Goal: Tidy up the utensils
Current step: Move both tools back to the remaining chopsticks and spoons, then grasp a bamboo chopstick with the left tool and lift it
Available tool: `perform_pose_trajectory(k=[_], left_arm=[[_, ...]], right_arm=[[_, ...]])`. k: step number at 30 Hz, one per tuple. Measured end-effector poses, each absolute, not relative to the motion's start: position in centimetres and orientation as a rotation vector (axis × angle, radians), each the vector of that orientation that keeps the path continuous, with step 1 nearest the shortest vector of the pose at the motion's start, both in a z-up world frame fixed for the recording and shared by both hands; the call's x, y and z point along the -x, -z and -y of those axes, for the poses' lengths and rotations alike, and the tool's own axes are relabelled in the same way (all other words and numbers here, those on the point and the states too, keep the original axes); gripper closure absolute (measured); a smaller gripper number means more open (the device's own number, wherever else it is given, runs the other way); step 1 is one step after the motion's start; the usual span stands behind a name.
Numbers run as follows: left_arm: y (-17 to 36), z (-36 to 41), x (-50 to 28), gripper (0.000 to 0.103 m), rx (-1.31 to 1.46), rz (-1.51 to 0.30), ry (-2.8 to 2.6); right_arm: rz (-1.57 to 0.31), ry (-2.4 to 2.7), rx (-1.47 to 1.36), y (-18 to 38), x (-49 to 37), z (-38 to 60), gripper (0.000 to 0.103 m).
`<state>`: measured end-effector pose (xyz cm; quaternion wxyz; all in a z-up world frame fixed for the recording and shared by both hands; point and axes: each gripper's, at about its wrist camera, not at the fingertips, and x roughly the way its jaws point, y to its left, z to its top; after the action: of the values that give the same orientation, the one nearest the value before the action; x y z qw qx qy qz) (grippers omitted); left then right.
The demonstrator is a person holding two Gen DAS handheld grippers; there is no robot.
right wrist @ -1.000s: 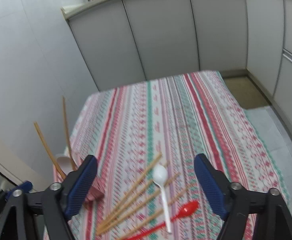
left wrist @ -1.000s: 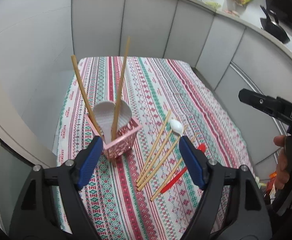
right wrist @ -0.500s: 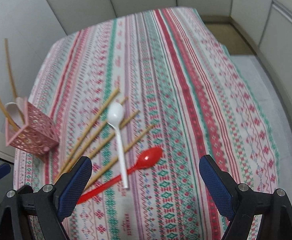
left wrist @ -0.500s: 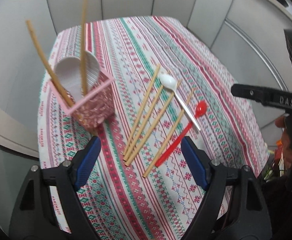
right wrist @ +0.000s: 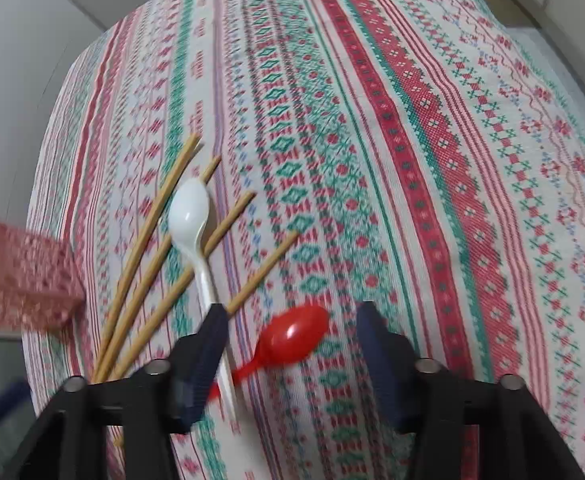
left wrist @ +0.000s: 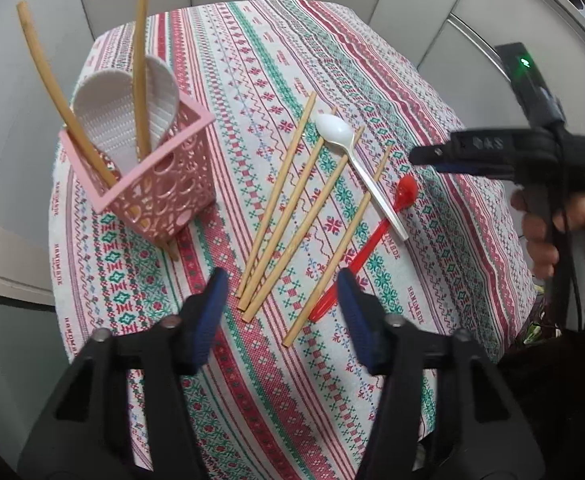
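I find the cloth-covered surface carrying the pink holder at its left for sorting, four loose chopsticks beside it, and my left gripper and right gripper, jaws just narrowed yet empty, straddling chopstick ends and red spoon.

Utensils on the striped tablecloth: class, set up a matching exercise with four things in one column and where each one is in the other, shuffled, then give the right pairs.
Things:
1. red spoon
2. white spoon
3. white scoop
4. pink basket

Places:
A. standing inside the basket
B. lying across the loose chopsticks
C. upright on the cloth, beside the chopsticks
D. flat on the cloth, bowl between the right gripper jaws

Pairs: 1-D, 2-B, 3-A, 4-C
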<state>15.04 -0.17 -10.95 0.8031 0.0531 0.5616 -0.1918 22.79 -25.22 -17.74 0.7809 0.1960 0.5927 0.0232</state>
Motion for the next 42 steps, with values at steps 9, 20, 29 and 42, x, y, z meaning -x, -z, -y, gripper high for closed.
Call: perform_pose_trajectory(k=[9, 20, 29, 42], left_arm=[[10.9, 0.7, -15.2, 0.057, -0.128, -1.201, 0.438], [11.0, 1.3, -15.9, 0.067, -0.138, -1.201, 0.444], [10.0, 4.6, -17.9, 0.076, -0.2, -1.179, 0.455], [11.6, 12.2, -27.4, 0.076, -0.275, -1.256, 0.307]], right_arm=[[-1.308, -0.026, -0.493, 19.8, -25.4, 24.7, 0.073], [-1.258, 0.028, -0.317, 19.7, -26.0, 22.5, 0.103], [-1.206, -0.016, -0.443, 18.4, -24.7, 27.2, 0.103], [-1.182, -0.083, -0.713, 17.1, -23.7, 30.5, 0.055]])
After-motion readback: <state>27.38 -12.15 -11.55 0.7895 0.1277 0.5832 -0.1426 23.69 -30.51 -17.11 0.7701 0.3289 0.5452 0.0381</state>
